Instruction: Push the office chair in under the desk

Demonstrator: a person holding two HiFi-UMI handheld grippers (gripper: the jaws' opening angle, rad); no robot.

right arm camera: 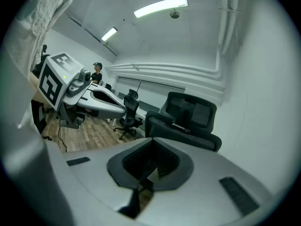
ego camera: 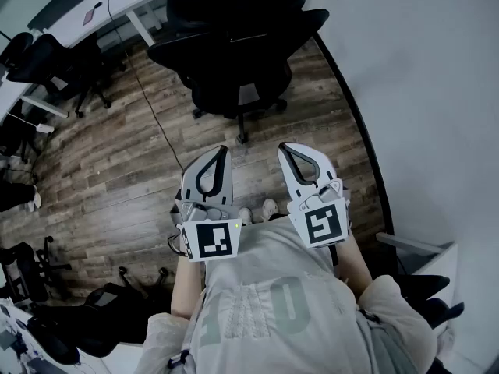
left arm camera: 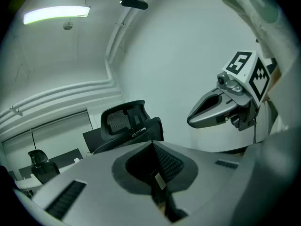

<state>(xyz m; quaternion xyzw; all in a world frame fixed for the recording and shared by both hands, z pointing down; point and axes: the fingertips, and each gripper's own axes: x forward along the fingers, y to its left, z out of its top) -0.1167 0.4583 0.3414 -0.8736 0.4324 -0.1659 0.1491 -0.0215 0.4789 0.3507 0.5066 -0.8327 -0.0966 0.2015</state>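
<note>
The black office chair [ego camera: 238,61] stands on the wood floor in front of the white desk [ego camera: 148,2], its back toward me. It also shows in the left gripper view [left arm camera: 127,124] and the right gripper view [right arm camera: 188,119]. My left gripper [ego camera: 221,151] and right gripper [ego camera: 288,147] hang side by side before my chest, well short of the chair. Both are shut with nothing between the jaws. In each gripper's own view the jaws [left arm camera: 153,145] [right arm camera: 151,141] meet at the tip. The other gripper shows beside each: right gripper [left arm camera: 221,107], left gripper [right arm camera: 96,102].
A white wall [ego camera: 421,92] runs along the right, close to the chair. A cable [ego camera: 148,107] lies across the floor left of it. Other black chairs [ego camera: 54,68] stand at white desks on the left, more [ego camera: 47,318] at lower left. A person [right arm camera: 97,69] is far off.
</note>
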